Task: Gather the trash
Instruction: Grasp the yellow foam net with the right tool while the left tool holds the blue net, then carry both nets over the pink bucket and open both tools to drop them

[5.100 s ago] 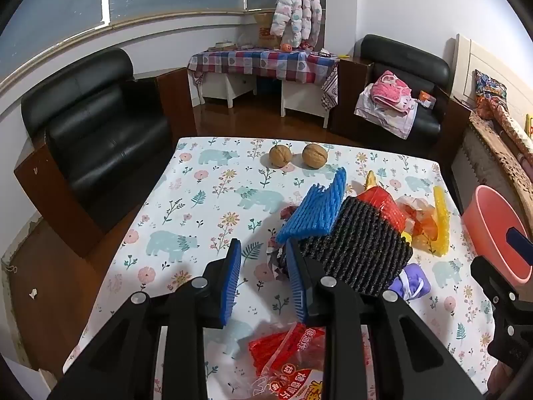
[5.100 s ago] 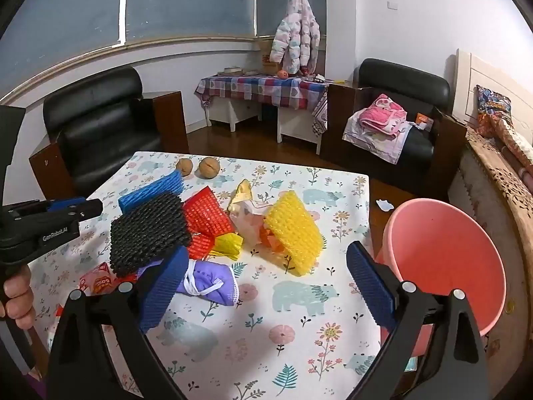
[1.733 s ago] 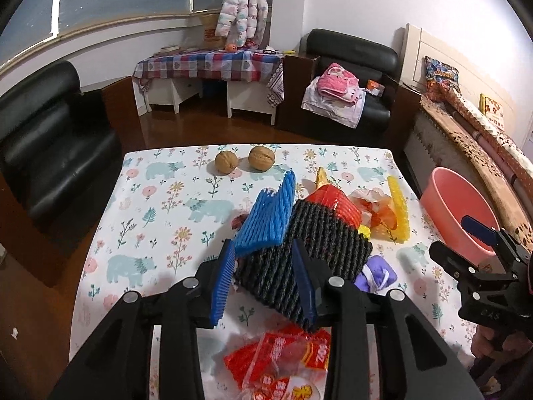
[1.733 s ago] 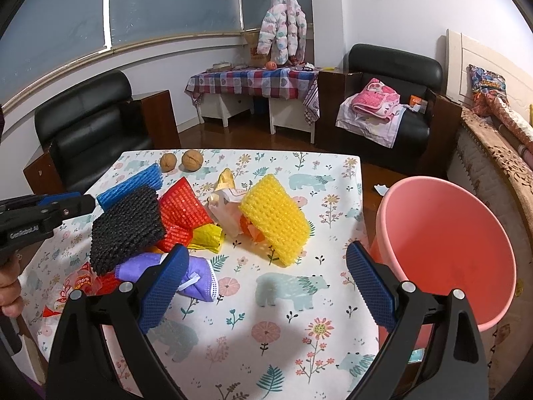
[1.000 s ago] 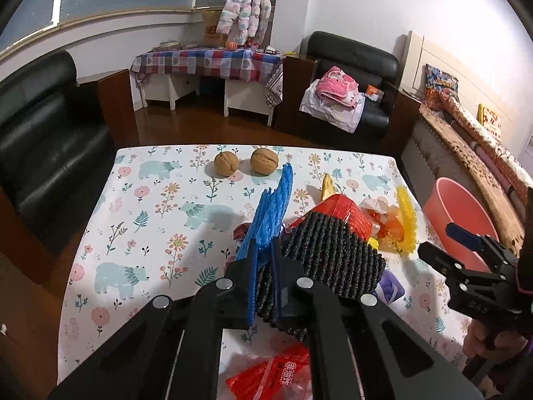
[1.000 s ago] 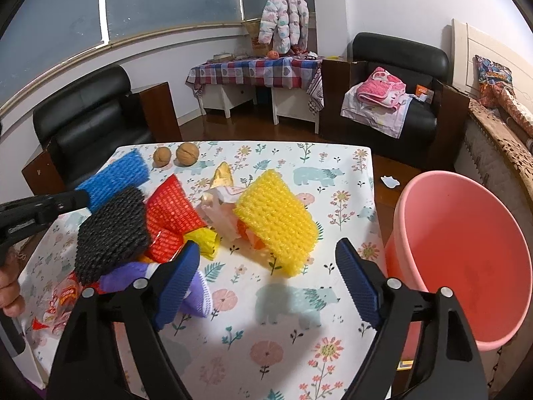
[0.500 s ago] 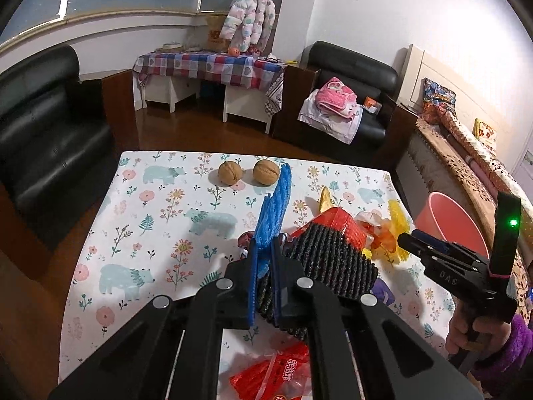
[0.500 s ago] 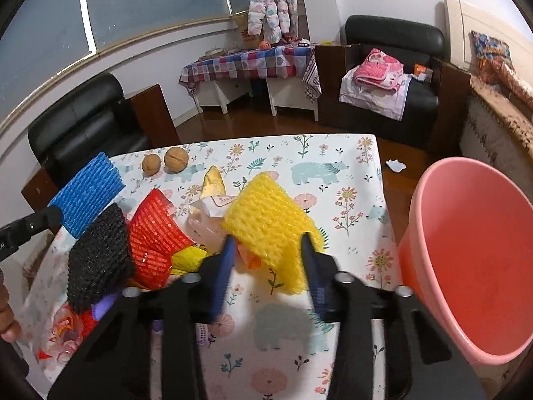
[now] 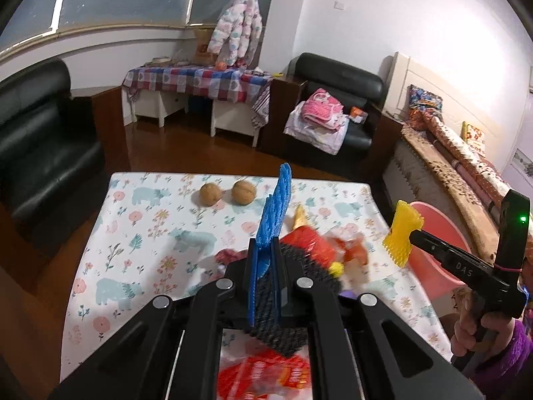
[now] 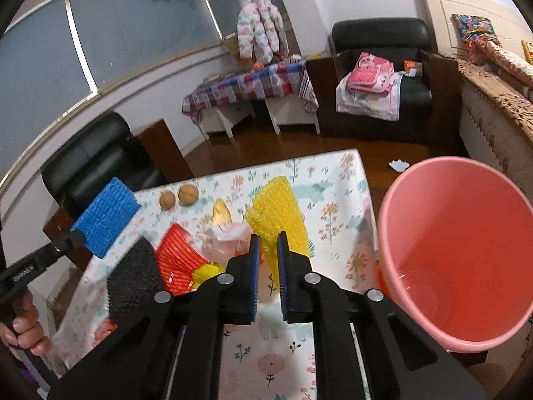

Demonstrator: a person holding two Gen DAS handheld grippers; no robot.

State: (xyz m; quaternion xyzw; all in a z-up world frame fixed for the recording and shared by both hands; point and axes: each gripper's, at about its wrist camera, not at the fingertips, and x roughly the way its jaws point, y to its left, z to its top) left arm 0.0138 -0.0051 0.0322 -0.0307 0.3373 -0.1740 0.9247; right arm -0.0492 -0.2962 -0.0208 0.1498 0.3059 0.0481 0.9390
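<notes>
My left gripper [image 9: 265, 250] is shut on a blue foam net [image 9: 274, 215] and holds it upright above the table; it also shows in the right wrist view [image 10: 106, 218]. My right gripper [image 10: 266, 243] is shut on a yellow foam net [image 10: 278, 213], lifted off the table, seen too in the left wrist view [image 9: 403, 236]. A pink bucket [image 10: 466, 250] stands just right of the table. A black foam net [image 10: 131, 283], a red foam net [image 10: 178, 260] and crumpled wrappers [image 10: 221, 243] lie on the floral tablecloth [image 10: 333, 180].
Two walnuts [image 9: 230, 193] lie at the table's far side. A red snack packet [image 9: 266, 376] lies near the front edge. Black sofas [image 9: 40, 153], a checked side table [image 9: 200, 81] and a bed [image 9: 466, 173] surround the table.
My left gripper closed on the blue foam net and raised it. My right gripper moved in, closed on the yellow foam net and lifted it toward the pink bucket.
</notes>
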